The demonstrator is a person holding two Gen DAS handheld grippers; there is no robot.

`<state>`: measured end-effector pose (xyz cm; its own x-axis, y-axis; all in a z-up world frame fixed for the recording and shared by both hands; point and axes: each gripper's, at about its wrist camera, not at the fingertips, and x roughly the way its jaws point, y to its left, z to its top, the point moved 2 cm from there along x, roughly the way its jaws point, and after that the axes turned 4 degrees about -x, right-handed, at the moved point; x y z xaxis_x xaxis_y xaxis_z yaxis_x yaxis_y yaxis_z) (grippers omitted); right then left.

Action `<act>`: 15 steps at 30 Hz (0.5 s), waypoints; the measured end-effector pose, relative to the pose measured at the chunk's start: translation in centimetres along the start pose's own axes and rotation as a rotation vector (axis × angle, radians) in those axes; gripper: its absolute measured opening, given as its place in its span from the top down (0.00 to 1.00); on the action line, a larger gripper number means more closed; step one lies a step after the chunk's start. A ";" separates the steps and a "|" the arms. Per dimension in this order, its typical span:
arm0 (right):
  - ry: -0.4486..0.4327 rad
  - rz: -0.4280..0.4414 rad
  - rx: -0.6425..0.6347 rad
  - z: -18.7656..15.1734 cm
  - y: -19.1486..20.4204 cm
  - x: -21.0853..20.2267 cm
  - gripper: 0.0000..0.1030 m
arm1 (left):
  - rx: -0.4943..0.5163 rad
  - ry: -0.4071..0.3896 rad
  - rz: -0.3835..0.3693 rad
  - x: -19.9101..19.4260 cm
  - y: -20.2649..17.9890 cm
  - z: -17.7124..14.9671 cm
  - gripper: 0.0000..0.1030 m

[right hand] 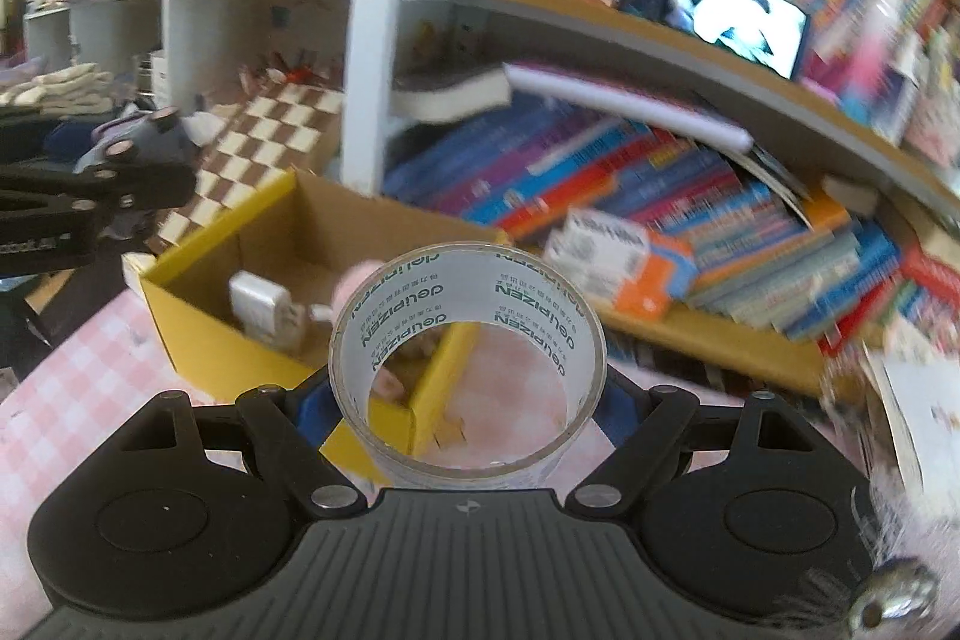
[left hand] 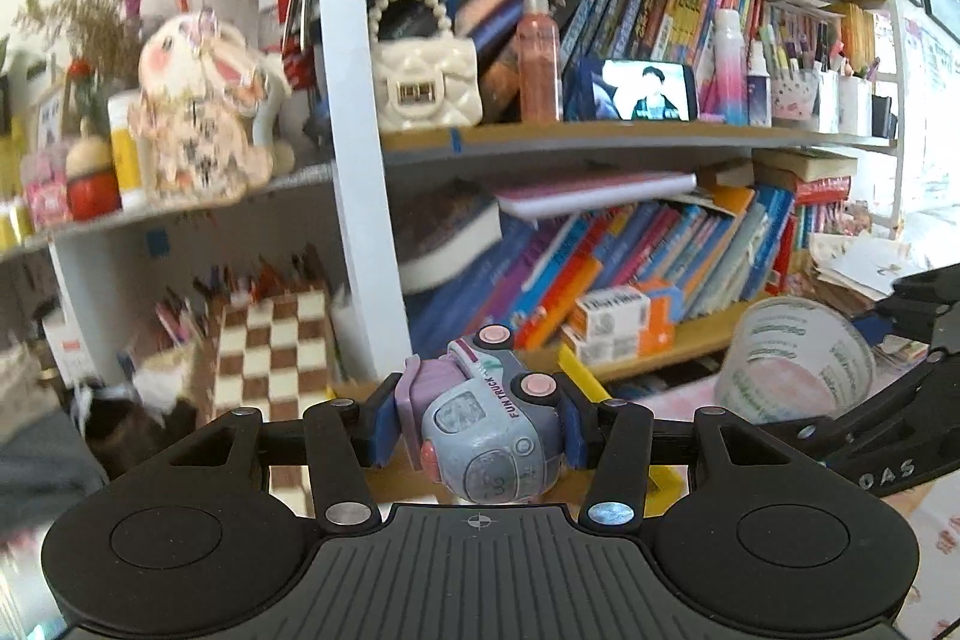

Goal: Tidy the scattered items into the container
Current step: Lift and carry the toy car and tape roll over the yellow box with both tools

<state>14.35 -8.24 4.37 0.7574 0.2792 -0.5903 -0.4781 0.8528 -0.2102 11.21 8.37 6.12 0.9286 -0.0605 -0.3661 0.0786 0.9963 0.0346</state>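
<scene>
The left gripper point(left hand: 477, 427) pinches a toy truck point(left hand: 489, 430) between its blue pads, wheels up. The right gripper point(right hand: 465, 400) clamps a roll of clear tape point(right hand: 468, 364) across its width, held above the near corner of the yellow cardboard box point(right hand: 198, 334). A white charger point(right hand: 264, 301) lies inside; the tape hides other contents. Crowded bookshelves point(left hand: 600, 136) stand behind.

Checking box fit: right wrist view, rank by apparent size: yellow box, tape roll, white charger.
1. Yellow box, largest even though farther away.
2. Tape roll, held close to the camera, so it looks inflated.
3. White charger, lying inside the box, clearly smallest.
</scene>
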 end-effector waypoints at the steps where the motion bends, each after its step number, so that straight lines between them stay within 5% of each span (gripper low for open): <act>1: -0.008 0.009 -0.007 0.6 0.2 0.2 0.21 | 0.002 -0.011 0.007 0.2 0.2 0.5 0.52; 8: -0.056 0.074 -0.054 3.6 1.3 1.8 0.21 | 0.006 -0.058 0.035 1.2 1.2 3.3 0.52; 15: -0.030 0.088 -0.067 4.1 1.5 4.3 0.20 | -0.002 -0.023 0.038 3.3 1.6 2.9 0.52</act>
<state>18.70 -3.96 4.67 0.7239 0.3653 -0.5853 -0.5710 0.7933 -0.2110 15.41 9.58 7.66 0.9390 -0.0245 -0.3431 0.0428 0.9980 0.0459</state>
